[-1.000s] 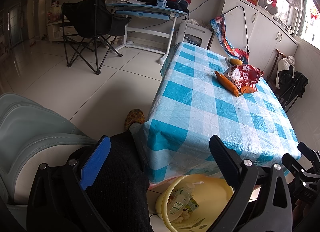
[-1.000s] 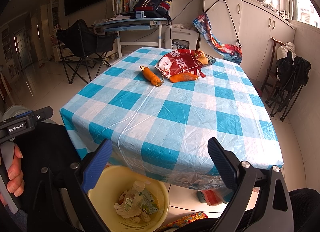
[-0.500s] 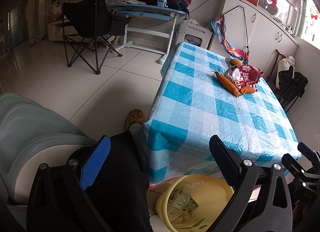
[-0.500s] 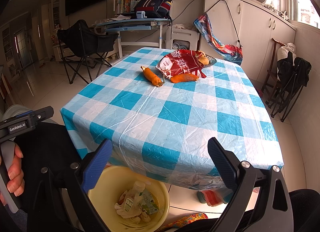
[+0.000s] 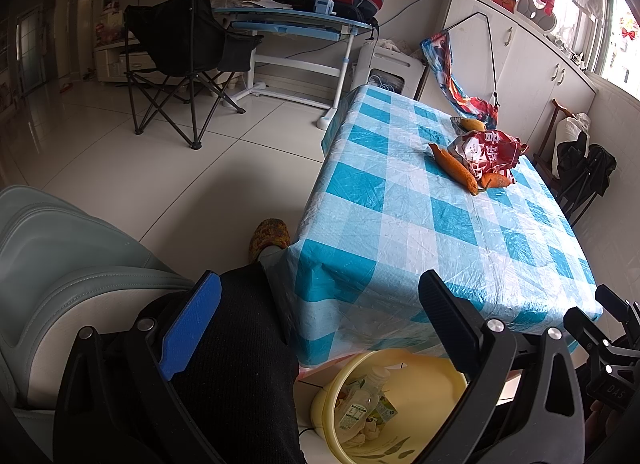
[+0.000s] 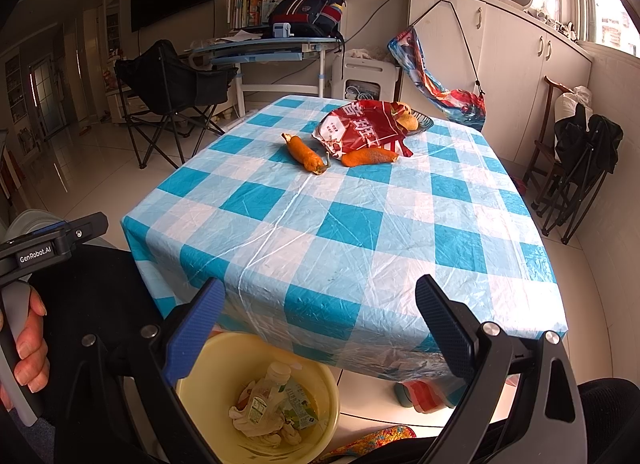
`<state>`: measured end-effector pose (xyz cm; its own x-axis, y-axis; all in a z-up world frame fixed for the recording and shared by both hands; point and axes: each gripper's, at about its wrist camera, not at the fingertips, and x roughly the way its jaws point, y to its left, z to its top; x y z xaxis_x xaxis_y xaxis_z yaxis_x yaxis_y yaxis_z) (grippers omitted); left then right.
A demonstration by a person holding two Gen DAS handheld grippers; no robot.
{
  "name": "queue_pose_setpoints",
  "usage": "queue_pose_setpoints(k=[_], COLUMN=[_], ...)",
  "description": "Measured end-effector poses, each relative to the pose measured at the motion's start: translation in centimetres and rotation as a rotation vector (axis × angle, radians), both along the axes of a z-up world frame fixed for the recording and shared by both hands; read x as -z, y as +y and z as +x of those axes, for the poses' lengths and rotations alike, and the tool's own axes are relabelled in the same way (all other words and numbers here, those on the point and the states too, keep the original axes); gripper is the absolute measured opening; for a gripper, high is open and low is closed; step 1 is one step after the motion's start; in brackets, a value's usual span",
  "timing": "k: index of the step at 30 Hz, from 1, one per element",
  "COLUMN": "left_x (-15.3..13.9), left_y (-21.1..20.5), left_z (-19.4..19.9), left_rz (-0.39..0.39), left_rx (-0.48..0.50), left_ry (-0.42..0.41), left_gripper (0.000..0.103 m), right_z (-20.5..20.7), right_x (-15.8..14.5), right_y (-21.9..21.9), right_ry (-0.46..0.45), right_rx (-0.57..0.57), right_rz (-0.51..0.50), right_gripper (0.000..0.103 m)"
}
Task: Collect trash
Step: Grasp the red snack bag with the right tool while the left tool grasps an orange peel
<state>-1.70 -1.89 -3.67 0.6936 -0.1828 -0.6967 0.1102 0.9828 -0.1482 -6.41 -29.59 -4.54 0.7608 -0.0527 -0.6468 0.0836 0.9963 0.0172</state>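
Right wrist view looks down first on the right gripper, its jaws spread wide with nothing between them, hanging above a yellow bin that stands on the floor just under the near edge of the table. The bin already holds a clear plastic bottle, a small green carton and some crumpled white scraps, so part of the collecting looks done. At the left of this view a hand grips the handle of the other tool. The left gripper is likewise spread apart and empty, poised over the person's dark-trousered knee beside the bin. Farther on, the near half of the checked tablecloth is bare. What seems left lies toward the far end: a red snack bag, crumpled and open, with two orange carrot-like pieces, one just left of the bag and one touching its front edge, and a dish of yellowish food partly hidden behind the bag. Whether the carrots count as trash I cannot tell. Reaching the bag means crossing the whole bare cloth, with open room above it; the table's near edge overhangs the bin, so a dropped item needs to clear that lip. Beyond stand a folding chair and a desk.
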Motion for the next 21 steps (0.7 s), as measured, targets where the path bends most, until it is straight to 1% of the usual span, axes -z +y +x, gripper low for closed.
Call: queue_pose_setpoints(k=[4,9,13,17,21], left_x=[-0.2,-1.2,-1.8,-2.1,-1.9], left_y=[0.2,1.0,1.3,0.9,-0.1], left_z=[-0.1,-0.4,-0.3,-0.3,0.0], left_rz=[-0.011,-0.066,-0.084,-0.073,-0.039], left_rx=[-0.005,-0.037,-0.063,-0.072,-0.049], left_ry=[-0.005,-0.033,-0.042,-0.056,-0.051], left_gripper=[0.096,0.096,0.096,0.096,0.096], right_z=[0.0,0.4,1.1,3.1,6.2], right_x=[-0.2,-1.9,-3.0,-3.2,-3.4], right_y=[-0.1,-2.1,-3.7,-5.6,-7.5], right_ry=[-0.01,-0.058,-0.083,-0.081,-0.077], right_rx=[0.001,0.041,0.051,0.06,0.066], right_rz=[0.012,0.142,0.179,0.219,0.258], right_gripper=[0.092,0.092,0.092,0.092,0.092])
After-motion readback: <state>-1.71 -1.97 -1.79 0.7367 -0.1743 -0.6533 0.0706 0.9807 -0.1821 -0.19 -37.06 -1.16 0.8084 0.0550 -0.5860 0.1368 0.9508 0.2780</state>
